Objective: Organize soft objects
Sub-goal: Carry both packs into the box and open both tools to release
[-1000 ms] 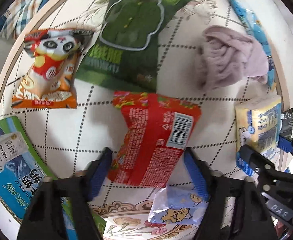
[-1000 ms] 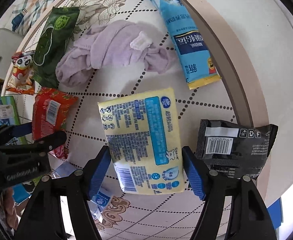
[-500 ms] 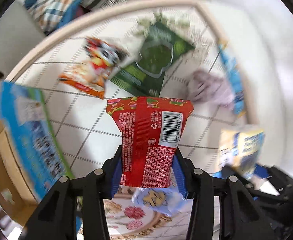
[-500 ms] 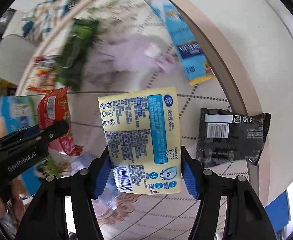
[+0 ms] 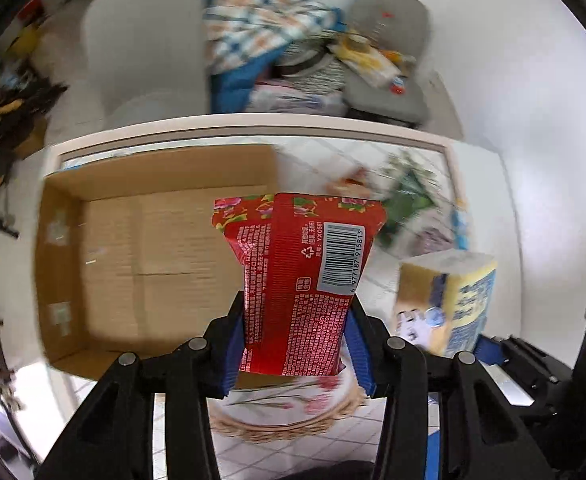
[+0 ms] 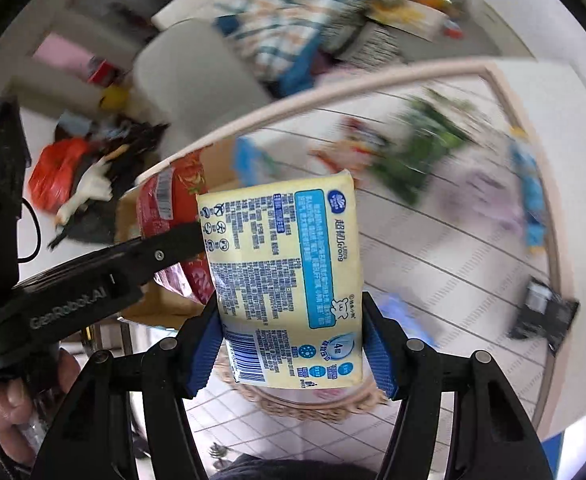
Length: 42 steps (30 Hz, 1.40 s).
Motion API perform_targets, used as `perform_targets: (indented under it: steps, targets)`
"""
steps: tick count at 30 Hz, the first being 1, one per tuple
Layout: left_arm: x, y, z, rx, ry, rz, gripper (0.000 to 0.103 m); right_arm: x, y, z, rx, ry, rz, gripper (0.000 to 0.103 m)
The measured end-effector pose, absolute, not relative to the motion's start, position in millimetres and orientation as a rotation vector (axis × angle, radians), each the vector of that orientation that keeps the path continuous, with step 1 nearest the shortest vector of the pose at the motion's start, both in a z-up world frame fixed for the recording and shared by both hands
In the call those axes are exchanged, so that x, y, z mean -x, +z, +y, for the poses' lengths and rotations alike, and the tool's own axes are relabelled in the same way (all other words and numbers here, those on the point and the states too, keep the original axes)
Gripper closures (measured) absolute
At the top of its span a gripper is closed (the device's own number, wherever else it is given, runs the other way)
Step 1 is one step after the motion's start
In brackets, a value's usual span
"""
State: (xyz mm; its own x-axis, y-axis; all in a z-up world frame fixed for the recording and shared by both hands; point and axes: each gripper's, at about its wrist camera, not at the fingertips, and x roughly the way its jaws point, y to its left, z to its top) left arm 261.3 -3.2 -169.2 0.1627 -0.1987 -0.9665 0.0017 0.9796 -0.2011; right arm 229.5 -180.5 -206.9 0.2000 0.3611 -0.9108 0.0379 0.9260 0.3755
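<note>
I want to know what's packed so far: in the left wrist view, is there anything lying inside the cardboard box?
No, the cardboard box shows only its bare brown floor and walls.

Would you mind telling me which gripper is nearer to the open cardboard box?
Left. The left gripper, holding the red packet, is beside the cardboard box; the right gripper, holding the yellow pack, is farther out.

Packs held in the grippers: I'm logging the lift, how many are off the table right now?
2. The red pack is clamped in the left gripper; the yellow tissue pack in the right gripper. Others lie blurred on the table.
</note>
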Motion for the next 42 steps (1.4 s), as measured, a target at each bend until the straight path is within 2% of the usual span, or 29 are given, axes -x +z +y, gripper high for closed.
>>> perform_targets:
  steps: [7,13,22,29,32,33,34,36,41,42]
  targets:
    - [-284.5,-219.3,100.5,0.285,-0.039,1.495,0.061,-265.8,-230.7,-77.2,-0.245,0.273,1.4,0.037]
    - [-315.9,-280.3,150.8,0.319,-0.023,1.592,0.061,-306.3,-295.0,-13.3,-0.167,0.242,1.468,0.037]
    - [-349.1,-338.1,168.4,0.288,-0.056,1.687,0.061,-353.6,-372.6,22.5,-0.119,0.173,1.535,0.037]
    - [-357.2,-357.1,163.9,0.271,-0.097,1.729,0.06,-367.5,-396.8,32.0,-0.119,0.159,1.551,0.037]
    - [-359.5,-362.8,167.9,0.317,-0.1,1.744,0.055,-369.2,-403.5,30.9,-0.139,0.17,1.558,0.036]
    - [-359.8,-363.4,168.7,0.321,-0.097,1.748,0.047,-369.5,-404.3,29.4,-0.134,0.164,1.552,0.035]
    - [-359.3,-362.1,169.5,0.318,-0.089,1.744,0.044,-370.0,-404.6,28.6,-0.124,0.159,1.544,0.033]
    - [-358.7,-359.2,170.8,0.31,-0.087,1.733,0.043,-369.9,-405.2,26.8,-0.124,0.158,1.547,0.023]
    - [-347.5,-338.2,177.5,0.291,-0.076,1.692,0.036,-359.7,-387.7,20.6,-0.091,0.131,1.537,0.019]
    - [-343.7,-332.9,179.3,0.29,-0.072,1.679,0.026,-356.1,-382.3,18.9,-0.094,0.127,1.536,0.016]
